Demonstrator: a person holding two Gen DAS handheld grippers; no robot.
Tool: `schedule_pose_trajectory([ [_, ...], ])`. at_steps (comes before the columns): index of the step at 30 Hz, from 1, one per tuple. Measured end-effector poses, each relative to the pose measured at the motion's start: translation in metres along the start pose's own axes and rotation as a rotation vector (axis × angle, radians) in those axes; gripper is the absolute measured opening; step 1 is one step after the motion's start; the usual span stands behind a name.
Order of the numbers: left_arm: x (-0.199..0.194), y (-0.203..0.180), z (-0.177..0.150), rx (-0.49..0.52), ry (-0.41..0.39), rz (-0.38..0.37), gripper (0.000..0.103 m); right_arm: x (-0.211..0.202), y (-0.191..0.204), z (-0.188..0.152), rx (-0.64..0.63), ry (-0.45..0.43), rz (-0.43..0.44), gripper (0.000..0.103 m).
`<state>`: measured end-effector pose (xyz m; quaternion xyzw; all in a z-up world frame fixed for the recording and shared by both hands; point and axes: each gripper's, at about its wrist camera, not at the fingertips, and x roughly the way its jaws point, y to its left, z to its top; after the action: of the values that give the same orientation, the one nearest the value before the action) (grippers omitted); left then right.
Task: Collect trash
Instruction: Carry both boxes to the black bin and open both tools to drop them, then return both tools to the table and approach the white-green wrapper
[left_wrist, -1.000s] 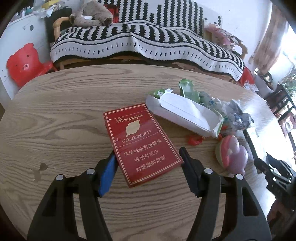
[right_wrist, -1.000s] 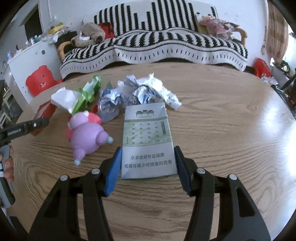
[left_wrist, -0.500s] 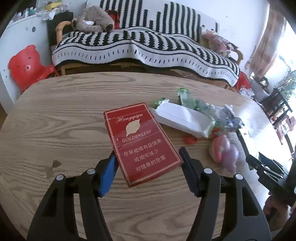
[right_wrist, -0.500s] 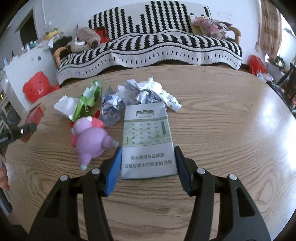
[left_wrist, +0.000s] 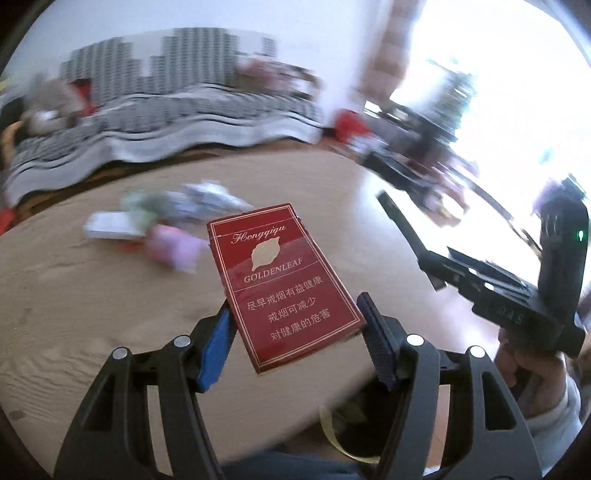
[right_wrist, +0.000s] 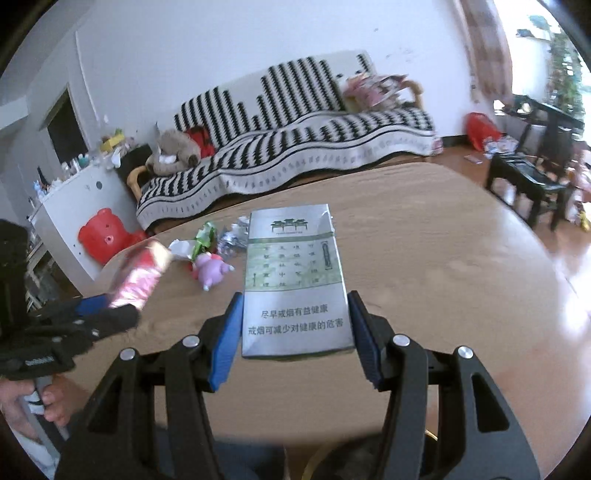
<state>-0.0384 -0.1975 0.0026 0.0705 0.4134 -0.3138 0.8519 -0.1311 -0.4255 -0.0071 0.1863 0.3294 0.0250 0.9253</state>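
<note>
My left gripper is shut on a red cigarette pack and holds it in the air over the near edge of the wooden table. My right gripper is shut on a grey-green cigarette pack, also lifted above the table. The left gripper with its red pack shows blurred in the right wrist view. The right gripper's body shows at the right of the left wrist view. Crumpled paper and wrappers lie on the table's far side.
A pink and purple pig toy lies by the wrappers. A bin rim with a yellow-edged liner shows below the table's near edge. A striped sofa stands behind the table, a red bear stool at left, dark furniture at right.
Both grippers have pulled back and risen from the table with their packs. The left gripper has swung to the right, so its view is blurred. The trash pile now looks farther away.
</note>
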Motion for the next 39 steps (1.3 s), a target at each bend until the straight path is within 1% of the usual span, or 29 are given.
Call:
schedule_pose_trajectory([
  [2,0.007,-0.038,-0.016,0.054,0.045,-0.051,0.063,-0.026,-0.023,-0.021,0.033,0.010,-0.020,0.055],
  [4,0.021,-0.072,-0.034,0.111,0.104,-0.089,0.063,-0.040,-0.047,-0.053,0.080,0.056,-0.044,0.055],
  [6,0.047,-0.106,-0.060,0.174,0.193,-0.115,0.063,-0.040,-0.068,-0.087,0.139,0.122,-0.055,0.055],
  [7,0.055,-0.114,-0.067,0.186,0.221,-0.120,0.063,-0.037,-0.082,-0.107,0.192,0.162,-0.045,0.055],
  [8,0.073,-0.127,-0.082,0.209,0.283,-0.127,0.063,-0.034,-0.091,-0.122,0.231,0.188,-0.037,0.055],
  [11,0.107,-0.145,-0.108,0.251,0.379,-0.113,0.063,-0.025,-0.108,-0.152,0.286,0.246,-0.049,0.055],
  [15,0.139,-0.148,-0.126,0.252,0.461,-0.102,0.063,-0.016,-0.121,-0.174,0.322,0.296,-0.048,0.055],
  [18,0.149,-0.146,-0.127,0.248,0.487,-0.101,0.063,-0.011,-0.133,-0.177,0.360,0.312,-0.033,0.055],
  [20,0.155,-0.146,-0.127,0.251,0.507,-0.104,0.063,-0.006,-0.138,-0.179,0.382,0.348,-0.014,0.056],
  [21,0.160,-0.147,-0.125,0.256,0.517,-0.101,0.065,0.001,-0.137,-0.176,0.387,0.371,0.000,0.056],
  [22,0.162,-0.145,-0.127,0.263,0.528,-0.090,0.073,0.001,-0.140,-0.176,0.402,0.379,0.008,0.058],
  [23,0.164,-0.145,-0.129,0.271,0.541,-0.081,0.079,0.000,-0.142,-0.173,0.413,0.374,0.006,0.075],
  [24,0.166,-0.147,-0.129,0.273,0.542,-0.078,0.091,-0.006,-0.145,-0.170,0.418,0.352,-0.003,0.087],
  [25,0.162,-0.144,-0.128,0.270,0.534,-0.079,0.094,-0.010,-0.147,-0.165,0.422,0.333,-0.008,0.097],
  [28,0.151,-0.133,-0.119,0.230,0.508,-0.085,0.096,-0.022,-0.152,-0.153,0.436,0.286,-0.017,0.097],
  [30,0.138,-0.121,-0.106,0.190,0.480,-0.073,0.096,-0.029,-0.152,-0.144,0.428,0.254,-0.031,0.097],
  [32,0.118,-0.106,-0.093,0.162,0.426,-0.060,0.096,-0.032,-0.145,-0.132,0.408,0.207,-0.036,0.097],
  [34,0.098,-0.091,-0.078,0.137,0.364,-0.036,0.096,-0.031,-0.129,-0.120,0.351,0.177,-0.045,0.097],
  [37,0.071,-0.054,-0.056,0.088,0.267,0.052,0.096,-0.012,-0.098,-0.101,0.232,0.178,-0.066,0.097],
  [39,0.057,-0.019,-0.046,0.049,0.213,0.147,0.096,0.009,-0.077,-0.091,0.174,0.196,-0.058,0.097],
])
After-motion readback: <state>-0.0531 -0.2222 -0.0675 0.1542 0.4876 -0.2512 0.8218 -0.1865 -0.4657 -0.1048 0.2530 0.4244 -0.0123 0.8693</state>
